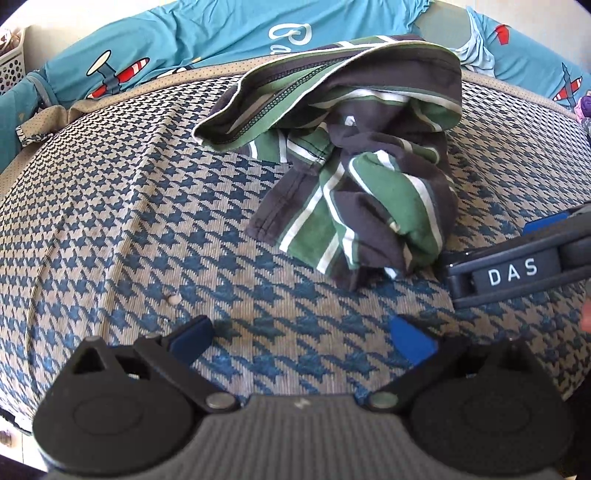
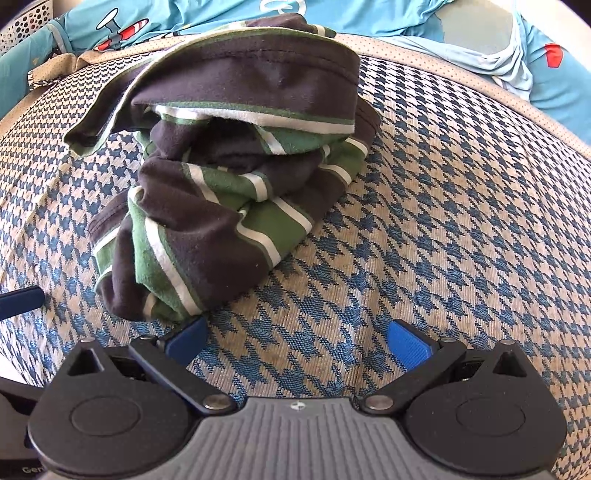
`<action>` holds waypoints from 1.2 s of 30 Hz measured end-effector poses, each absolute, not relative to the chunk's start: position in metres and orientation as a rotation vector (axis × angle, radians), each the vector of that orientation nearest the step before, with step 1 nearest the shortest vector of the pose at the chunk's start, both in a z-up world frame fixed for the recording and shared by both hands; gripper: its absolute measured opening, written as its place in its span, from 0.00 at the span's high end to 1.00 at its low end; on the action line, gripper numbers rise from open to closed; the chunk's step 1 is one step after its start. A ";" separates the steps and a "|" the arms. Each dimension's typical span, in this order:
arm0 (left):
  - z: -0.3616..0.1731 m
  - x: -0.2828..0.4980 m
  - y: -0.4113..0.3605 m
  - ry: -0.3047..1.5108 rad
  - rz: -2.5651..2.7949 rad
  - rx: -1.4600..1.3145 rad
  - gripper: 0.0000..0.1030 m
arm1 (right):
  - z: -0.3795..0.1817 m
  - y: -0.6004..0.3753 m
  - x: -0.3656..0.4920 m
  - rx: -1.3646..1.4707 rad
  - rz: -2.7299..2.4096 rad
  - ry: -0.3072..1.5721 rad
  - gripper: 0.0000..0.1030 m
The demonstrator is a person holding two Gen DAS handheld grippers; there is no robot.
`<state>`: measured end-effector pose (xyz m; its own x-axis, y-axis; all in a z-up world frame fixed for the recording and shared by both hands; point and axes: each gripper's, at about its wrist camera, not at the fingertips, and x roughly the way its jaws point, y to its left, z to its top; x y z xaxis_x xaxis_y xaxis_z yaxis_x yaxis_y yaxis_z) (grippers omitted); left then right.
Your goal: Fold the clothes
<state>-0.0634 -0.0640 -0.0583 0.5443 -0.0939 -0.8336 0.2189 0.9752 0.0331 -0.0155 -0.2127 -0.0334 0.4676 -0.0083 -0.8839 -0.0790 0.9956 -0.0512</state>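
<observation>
A crumpled striped garment, dark grey, green and white, lies in a heap on a houndstooth cushion, toward its far edge. Behind that edge spreads a turquoise sheet printed with planes; a perforated basket stands at the far left. The left gripper hovers with jaws wide apart, empty, the heap well ahead. The right gripper is equally spread and empty, its left fingertip just beside the heap's near end. Only the left view shows the right gripper's "DAS" label.

Left gripper and right gripper both hang level, fingers spread wide, empty.
</observation>
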 end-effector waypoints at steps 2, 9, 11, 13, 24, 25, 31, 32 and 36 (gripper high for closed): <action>-0.057 -0.074 -0.068 0.968 -0.182 0.136 0.00 | -0.034 -0.213 -0.014 -0.089 0.045 1.079 0.00; -0.056 -0.092 -0.073 0.947 -0.165 0.125 0.00 | -0.033 -0.213 -0.008 -0.092 0.054 1.074 0.00; -0.057 -0.090 -0.070 0.946 -0.159 0.121 0.00 | -0.033 -0.213 -0.006 -0.092 0.055 1.074 0.00; -0.058 -0.090 -0.070 0.943 -0.154 0.119 0.00 | -0.033 -0.214 -0.003 -0.090 0.055 1.074 0.00; -0.056 -0.099 -0.072 0.939 -0.131 0.109 0.00 | -0.032 -0.214 0.008 -0.087 0.052 1.063 0.00; -0.056 -0.103 -0.075 0.939 -0.128 0.108 0.00 | -0.031 -0.214 0.009 -0.087 0.053 1.064 0.00; -0.054 -0.115 -0.082 0.938 -0.116 0.104 0.00 | -0.031 -0.214 0.020 -0.086 0.051 1.066 0.00; -0.054 -0.115 -0.081 0.937 -0.117 0.104 0.00 | -0.031 -0.214 0.022 -0.086 0.051 1.064 0.00; -0.053 -0.116 -0.082 0.937 -0.113 0.102 0.00 | -0.030 -0.214 0.029 -0.085 0.053 1.059 0.00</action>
